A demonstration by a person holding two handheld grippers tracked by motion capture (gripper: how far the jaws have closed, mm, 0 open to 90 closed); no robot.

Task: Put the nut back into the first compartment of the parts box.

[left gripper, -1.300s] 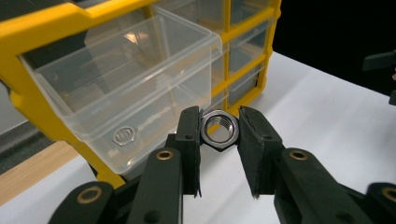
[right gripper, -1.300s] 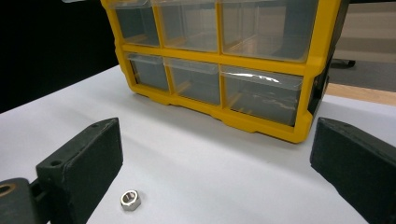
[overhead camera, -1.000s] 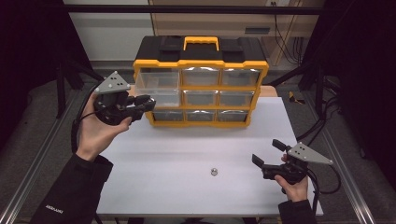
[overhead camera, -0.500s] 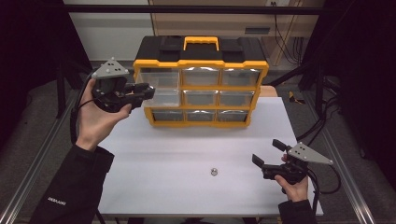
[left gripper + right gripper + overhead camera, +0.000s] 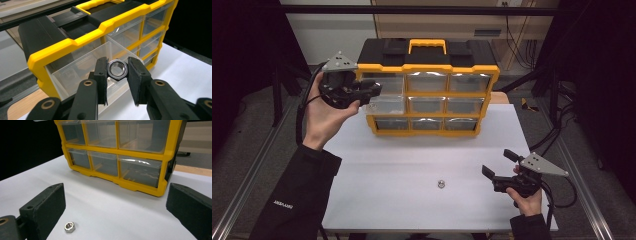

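Left gripper (image 5: 117,70): jaws pinch a large steel hex nut (image 5: 117,70) by its flats, threaded bore facing the camera. In the high view the left gripper (image 5: 371,91) is raised at the upper left corner of the yellow and black drawer cabinet (image 5: 432,67). The held nut sits just over the pulled-out clear drawer (image 5: 82,67) of the cabinet's left column, which juts forward of the cabinet front.

Right gripper (image 5: 498,166): jaws spread wide, nothing between the pads. It sits low over the white table (image 5: 402,160) at the near right, well apart from the cabinet.

A second, smaller nut (image 5: 440,184) lies flat on the table, left of the right gripper; in the right gripper view it lies just beside the left jaw (image 5: 69,227).

Writing: small white lettering on the left sleeve (image 5: 284,203), too small to read. No legible brand on the cabinet or drawers.
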